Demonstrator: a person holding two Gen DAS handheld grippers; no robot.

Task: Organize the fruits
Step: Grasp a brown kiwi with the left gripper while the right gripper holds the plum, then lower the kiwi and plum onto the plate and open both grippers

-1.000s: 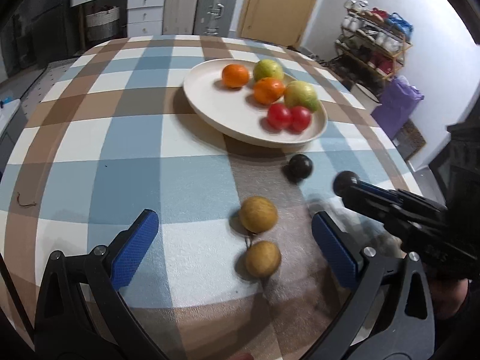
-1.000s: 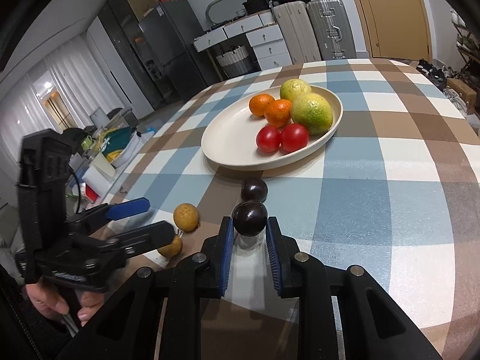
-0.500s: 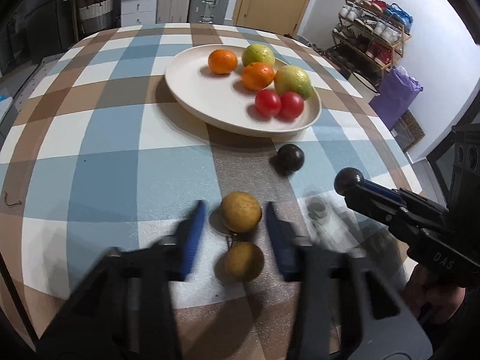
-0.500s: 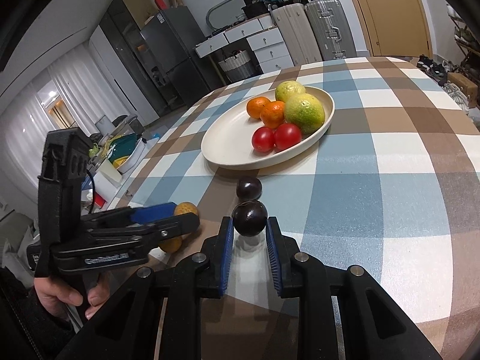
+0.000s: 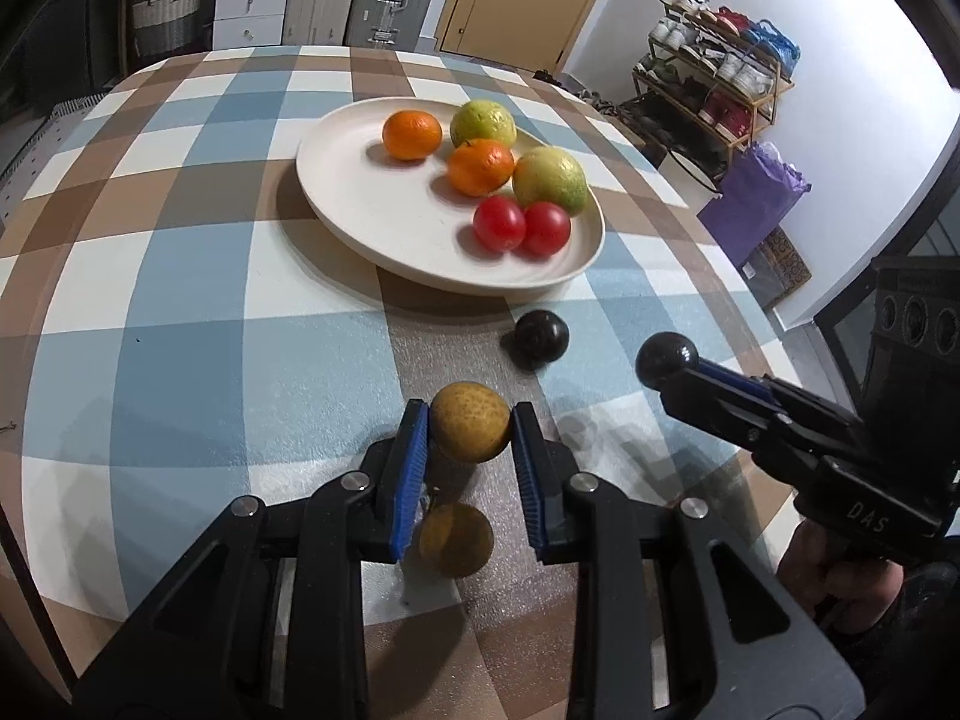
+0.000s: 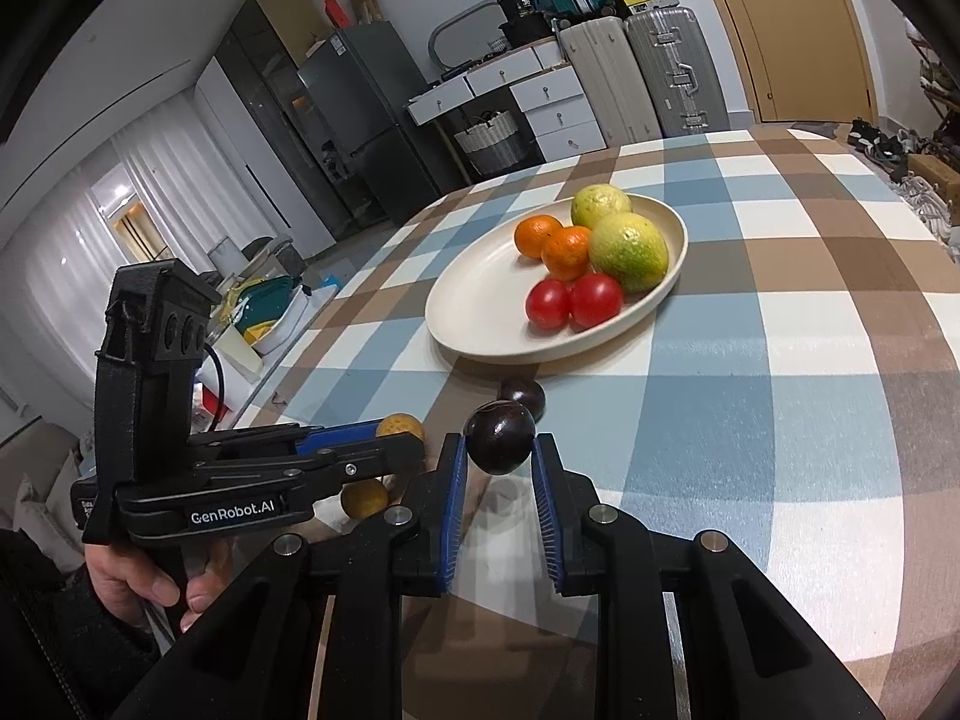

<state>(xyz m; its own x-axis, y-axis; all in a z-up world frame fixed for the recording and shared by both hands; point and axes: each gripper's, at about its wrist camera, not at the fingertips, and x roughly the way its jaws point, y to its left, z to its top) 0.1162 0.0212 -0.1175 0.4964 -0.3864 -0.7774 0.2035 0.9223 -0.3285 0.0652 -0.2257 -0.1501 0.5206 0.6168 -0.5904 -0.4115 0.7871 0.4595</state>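
Observation:
My left gripper (image 5: 470, 429) is shut on a yellow-brown round fruit (image 5: 470, 429), with a second yellow-brown fruit (image 5: 456, 539) on the table just below it. My right gripper (image 6: 500, 447) is shut on a dark purple fruit (image 6: 500, 437) and holds it above the table; it shows in the left wrist view (image 5: 666, 358) too. Another dark purple fruit (image 5: 542, 337) lies on the cloth in front of the cream plate (image 5: 360, 216). The plate holds two oranges (image 5: 411, 134), two green-yellow fruits (image 5: 550, 178) and two red tomatoes (image 5: 499, 223).
The round table has a blue, brown and white checked cloth (image 5: 180, 312). Its edge curves close on the right, with a shoe rack (image 5: 720, 84) and purple bag (image 5: 756, 198) beyond. Suitcases and drawers (image 6: 630, 84) stand behind the table.
My left gripper moved forward and closed from wide open onto the nearer yellow-brown fruit. The right gripper kept its hold on the dark fruit and lifted slightly.

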